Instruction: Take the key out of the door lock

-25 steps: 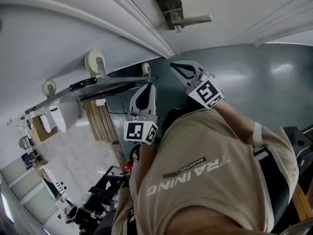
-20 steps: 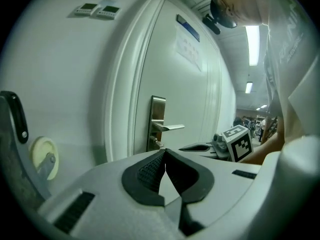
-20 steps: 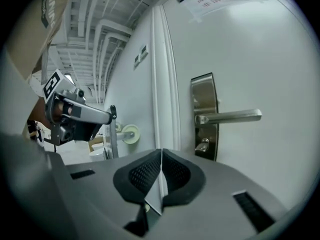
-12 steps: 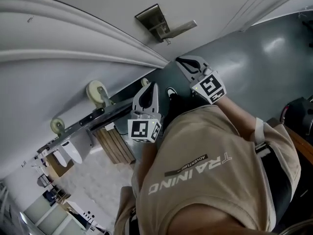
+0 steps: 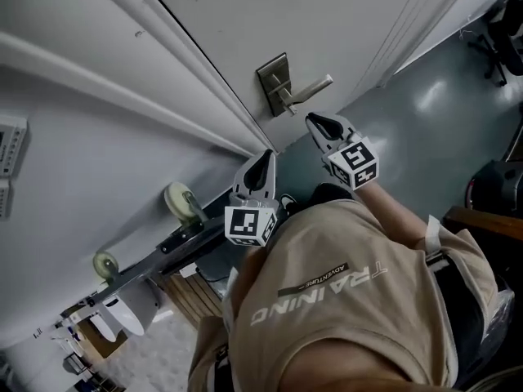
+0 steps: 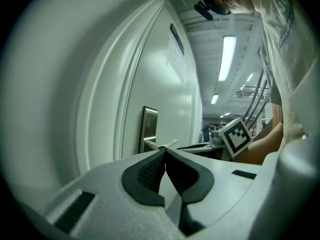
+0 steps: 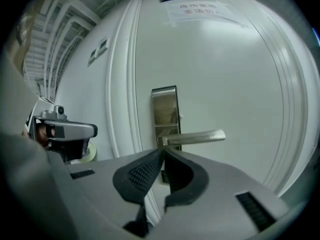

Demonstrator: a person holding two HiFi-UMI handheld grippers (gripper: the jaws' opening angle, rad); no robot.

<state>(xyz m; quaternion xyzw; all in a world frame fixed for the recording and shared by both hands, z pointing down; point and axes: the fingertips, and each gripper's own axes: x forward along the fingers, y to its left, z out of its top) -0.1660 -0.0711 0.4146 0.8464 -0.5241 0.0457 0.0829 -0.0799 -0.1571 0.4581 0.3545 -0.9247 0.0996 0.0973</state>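
Observation:
A brushed-metal lock plate with a lever handle sits on the white door. A small stub, which may be the key, pokes out of the plate under the lever. My right gripper is shut and empty, its tip just below the lever. In the right gripper view the lever shows above my gripper, whose jaws hide the plate's lower part. My left gripper is shut, empty, and lower left by the door frame. It faces the plate edge-on.
Raised door-frame mouldings run diagonally left of the lock. A wheeled metal cart with pale casters and a wooden crate stand lower left. Grey floor lies right, with a dark chair at top right.
The head view has swung, so the lock plate now sits lower and closer to both grippers. The right gripper's tip has come up just under the lever. Both stay shut.

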